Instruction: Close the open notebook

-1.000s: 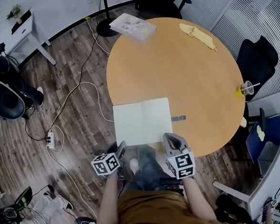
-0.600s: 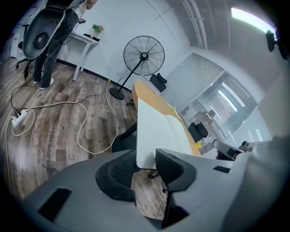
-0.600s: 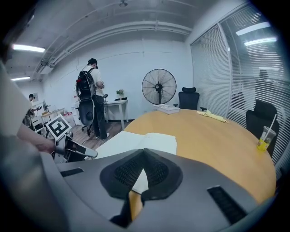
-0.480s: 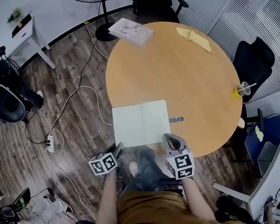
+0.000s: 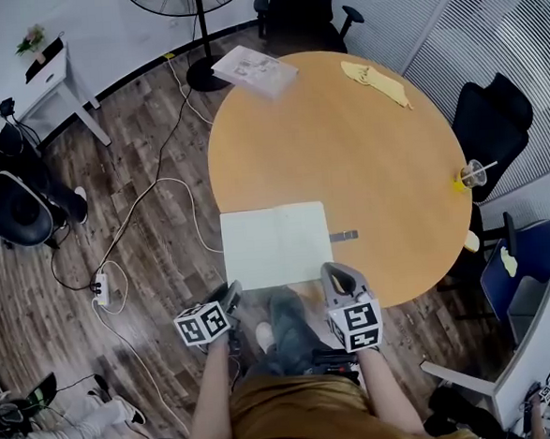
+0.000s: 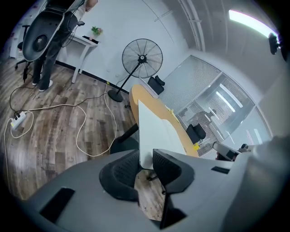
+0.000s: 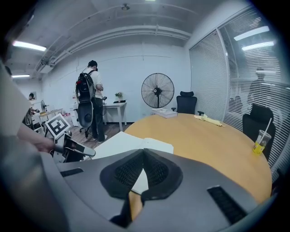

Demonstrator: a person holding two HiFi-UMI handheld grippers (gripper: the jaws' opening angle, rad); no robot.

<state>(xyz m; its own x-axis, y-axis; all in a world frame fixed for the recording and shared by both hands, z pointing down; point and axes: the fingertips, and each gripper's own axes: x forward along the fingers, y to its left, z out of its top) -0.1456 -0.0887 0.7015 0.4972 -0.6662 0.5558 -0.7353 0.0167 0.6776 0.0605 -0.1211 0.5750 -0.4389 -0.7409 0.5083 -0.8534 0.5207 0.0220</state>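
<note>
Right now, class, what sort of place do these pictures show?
Probably an office meeting room: a round wooden table, black office chairs beside it, and slatted blinds along one side.

notebook (image 5: 277,246) | open, flat — blank white pages | near-left corner overhangs table (image 5: 364,151) edge
</note>
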